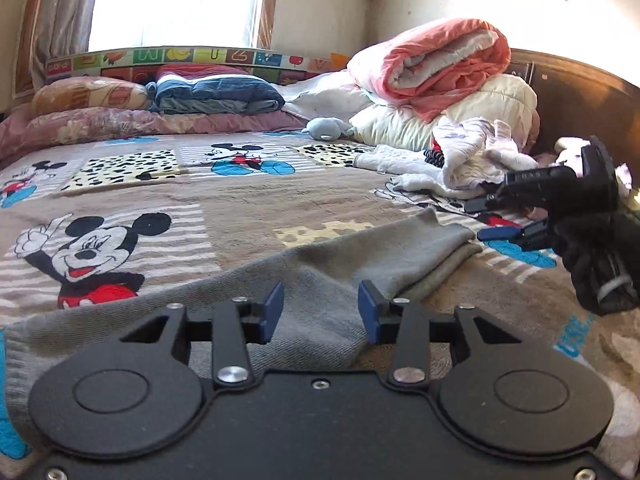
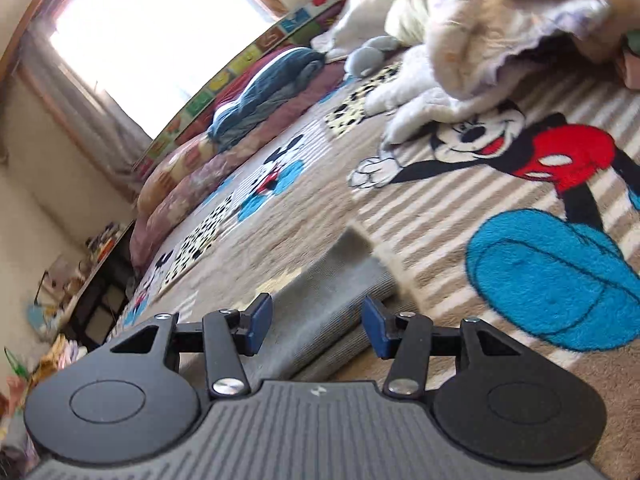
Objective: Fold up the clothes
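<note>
A grey knitted garment (image 1: 320, 272) lies spread on the Mickey Mouse bed cover (image 1: 240, 192), partly folded at its far right end. My left gripper (image 1: 320, 310) is open just above its near part, with nothing between the blue pads. My right gripper (image 2: 316, 326) is open over the garment's folded end (image 2: 332, 292), empty. The right gripper also shows in the left wrist view (image 1: 486, 220) at the right, open beside the garment's end. A pile of white clothes (image 1: 460, 156) lies beyond it.
Rolled pink and cream quilts (image 1: 436, 64) and a folded blue blanket (image 1: 216, 94) lie along the back of the bed. Pillows (image 1: 88, 98) sit at the back left. A brown headboard (image 1: 580, 96) stands at the right. A cluttered shelf (image 2: 80, 272) stands beside the bed.
</note>
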A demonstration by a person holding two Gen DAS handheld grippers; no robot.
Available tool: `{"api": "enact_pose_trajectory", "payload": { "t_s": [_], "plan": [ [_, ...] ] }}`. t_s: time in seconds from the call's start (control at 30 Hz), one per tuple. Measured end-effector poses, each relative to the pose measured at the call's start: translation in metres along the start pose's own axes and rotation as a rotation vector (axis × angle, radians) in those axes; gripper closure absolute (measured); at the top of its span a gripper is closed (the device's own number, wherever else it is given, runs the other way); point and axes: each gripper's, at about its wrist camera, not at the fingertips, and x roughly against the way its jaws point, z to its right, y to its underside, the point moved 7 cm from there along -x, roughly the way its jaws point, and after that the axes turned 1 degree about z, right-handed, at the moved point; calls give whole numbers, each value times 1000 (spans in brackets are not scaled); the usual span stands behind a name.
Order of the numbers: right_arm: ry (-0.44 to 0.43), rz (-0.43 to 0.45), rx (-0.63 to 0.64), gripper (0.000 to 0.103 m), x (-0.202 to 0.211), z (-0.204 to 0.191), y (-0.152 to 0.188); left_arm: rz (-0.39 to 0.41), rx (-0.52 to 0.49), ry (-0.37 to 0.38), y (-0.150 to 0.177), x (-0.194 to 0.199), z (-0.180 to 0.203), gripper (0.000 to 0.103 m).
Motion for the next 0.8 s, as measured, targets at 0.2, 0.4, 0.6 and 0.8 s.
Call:
{"api": "enact_pose_trajectory", "payload": {
  "t_s": [0.2,0.4,0.6,0.8],
  "plan": [
    [21,-33,-202,51,-22,26,0,-35,-36,-14,10,-8,-1,60],
    [22,-42,-257,53,-37,28,4,-60,-83,-6,16,-10,1,60],
    [31,-33,-258,92,-50,27,5,-94,-149,-8,25,-14,6,54],
    [-45,68,-224,92,-13,10,-9,-107,-149,-20,27,-14,1,52]
  ]
}}
